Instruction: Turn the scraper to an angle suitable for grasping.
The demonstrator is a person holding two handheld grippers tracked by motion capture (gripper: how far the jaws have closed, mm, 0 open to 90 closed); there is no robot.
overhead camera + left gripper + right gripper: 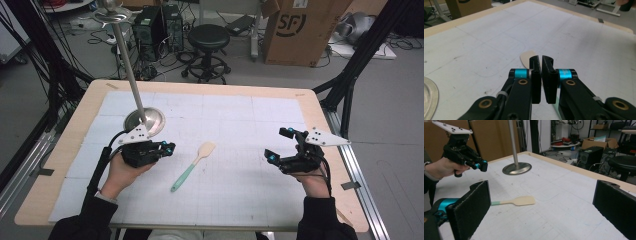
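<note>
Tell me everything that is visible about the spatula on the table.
The spatula is small, with a pale beige, flat, rounded blade that looks like wood and a mint-green handle. It lies flat on the white gridded mat, blade toward the far side and handle toward the person. It sits between the two grippers, nearer the left gripper, whose jaws are shut just short of it. Nothing touches it.

metal stand (144, 120) on table (65, 150) – stool (208, 37), carton (300, 30)

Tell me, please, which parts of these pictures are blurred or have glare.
High view: even light, the spatula sharp. Left gripper view: the left gripper sharp, the far table edge soft. Right gripper view: its near pads slightly blurred, a soft glare on the metal stand base.
</note>
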